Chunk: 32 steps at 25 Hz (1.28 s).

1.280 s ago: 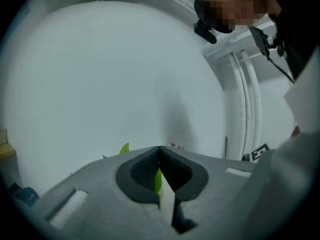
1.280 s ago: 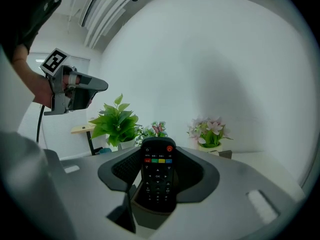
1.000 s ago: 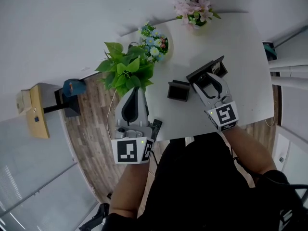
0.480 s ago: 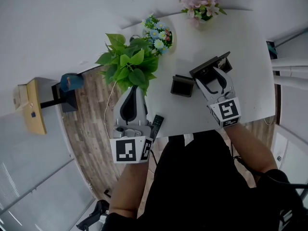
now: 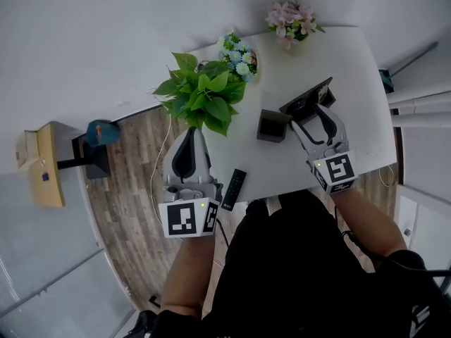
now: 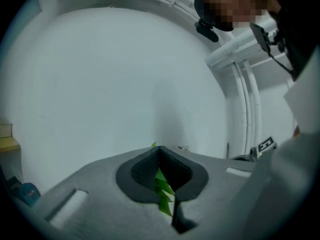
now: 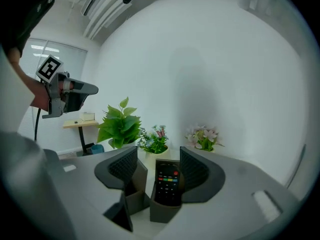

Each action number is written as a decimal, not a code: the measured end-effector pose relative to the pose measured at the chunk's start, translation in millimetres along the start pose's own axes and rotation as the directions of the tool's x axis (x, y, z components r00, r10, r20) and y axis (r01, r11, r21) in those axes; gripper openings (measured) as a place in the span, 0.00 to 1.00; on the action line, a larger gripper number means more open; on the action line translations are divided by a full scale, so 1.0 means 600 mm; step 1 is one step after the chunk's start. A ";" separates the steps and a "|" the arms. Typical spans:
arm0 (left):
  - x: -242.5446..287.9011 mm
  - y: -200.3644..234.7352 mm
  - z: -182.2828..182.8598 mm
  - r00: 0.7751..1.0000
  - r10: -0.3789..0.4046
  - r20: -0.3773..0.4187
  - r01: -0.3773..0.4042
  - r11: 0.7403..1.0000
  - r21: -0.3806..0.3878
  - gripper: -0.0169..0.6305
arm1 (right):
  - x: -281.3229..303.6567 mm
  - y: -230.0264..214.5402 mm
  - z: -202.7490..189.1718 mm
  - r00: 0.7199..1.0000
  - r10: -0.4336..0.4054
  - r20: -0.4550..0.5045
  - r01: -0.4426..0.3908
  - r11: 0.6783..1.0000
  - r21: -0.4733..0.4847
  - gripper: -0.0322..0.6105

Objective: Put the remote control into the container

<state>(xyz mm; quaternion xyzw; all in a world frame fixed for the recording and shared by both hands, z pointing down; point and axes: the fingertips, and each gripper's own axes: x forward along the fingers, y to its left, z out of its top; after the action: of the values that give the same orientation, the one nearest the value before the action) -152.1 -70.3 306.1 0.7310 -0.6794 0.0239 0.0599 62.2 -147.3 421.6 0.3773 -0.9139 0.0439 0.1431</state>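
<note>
Our right gripper [image 7: 158, 154] has just been opening, with the remote [image 7: 168, 181] in the container [image 7: 162, 211] between its jaws. Our left gripper [image 6: 159, 154] is squeezed shut, empty.

1. Head view: high overhead, looking steeply down onto the round-cornered white tabletop [image 5: 338, 69].
2. Left gripper view: near-level, facing a bare white wall [image 6: 125, 84].
3. Right gripper view: low, close, looking across the tabletop; it shares the leafy green potted plant [image 7: 119, 124] with the head view.

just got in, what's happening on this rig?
A person works two handheld grippers at a white table. The right gripper has just been opening its fingers around a remote control that stands in a dark container, pads off it. The left gripper is shut and empty, beside the table edge, near a second remote lying flat there.
</note>
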 end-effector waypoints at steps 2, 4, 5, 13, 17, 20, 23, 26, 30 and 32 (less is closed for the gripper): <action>-0.018 0.016 0.007 1.000 0.003 0.019 -0.002 1.000 -0.009 0.03 | -0.011 0.026 0.010 1.000 -0.003 0.001 0.003 1.000 -0.007 0.47; -0.038 0.031 0.009 1.000 -0.001 0.028 0.001 1.000 -0.011 0.03 | -0.019 0.056 0.013 1.000 -0.001 -0.006 0.001 1.000 -0.002 0.46; -0.049 0.038 0.008 1.000 -0.004 0.030 0.005 1.000 -0.011 0.03 | -0.022 0.072 0.011 1.000 -0.001 -0.013 0.001 1.000 0.005 0.46; -0.138 0.094 -0.018 1.000 -0.028 0.005 0.028 1.000 -0.001 0.03 | -0.042 0.220 -0.036 0.996 0.037 -0.076 -0.033 0.998 0.051 0.45; -0.175 0.115 -0.042 0.999 -0.026 -0.019 0.026 1.000 0.001 0.03 | -0.046 0.296 -0.080 0.989 0.084 -0.124 -0.075 0.995 0.073 0.45; -0.198 0.129 -0.071 0.999 -0.020 -0.043 0.020 1.000 -0.005 0.03 | -0.046 0.351 -0.123 0.978 0.123 -0.171 -0.100 0.986 0.135 0.45; -0.215 0.139 -0.105 0.997 -0.018 -0.076 0.017 1.000 -0.013 0.03 | -0.044 0.396 -0.172 0.961 0.150 -0.233 -0.103 0.974 0.202 0.43; -0.228 0.147 -0.131 0.995 -0.016 -0.103 0.014 1.000 -0.018 0.03 | -0.042 0.427 -0.216 0.941 0.171 -0.293 -0.093 0.960 0.262 0.42; -0.239 0.158 -0.156 0.993 -0.006 -0.122 0.003 1.000 -0.026 0.03 | -0.034 0.456 -0.264 0.912 0.204 -0.357 -0.081 0.941 0.330 0.48; -0.242 0.164 -0.166 0.992 -0.001 -0.129 -0.003 1.000 -0.031 0.03 | -0.028 0.459 -0.282 0.901 0.195 -0.386 -0.047 0.932 0.360 0.51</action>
<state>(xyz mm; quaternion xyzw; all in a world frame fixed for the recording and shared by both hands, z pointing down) -256.4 78.8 393.3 0.7266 -0.6746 0.0605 0.1152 -81.2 91.9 586.1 0.3197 -0.8626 0.2902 0.2635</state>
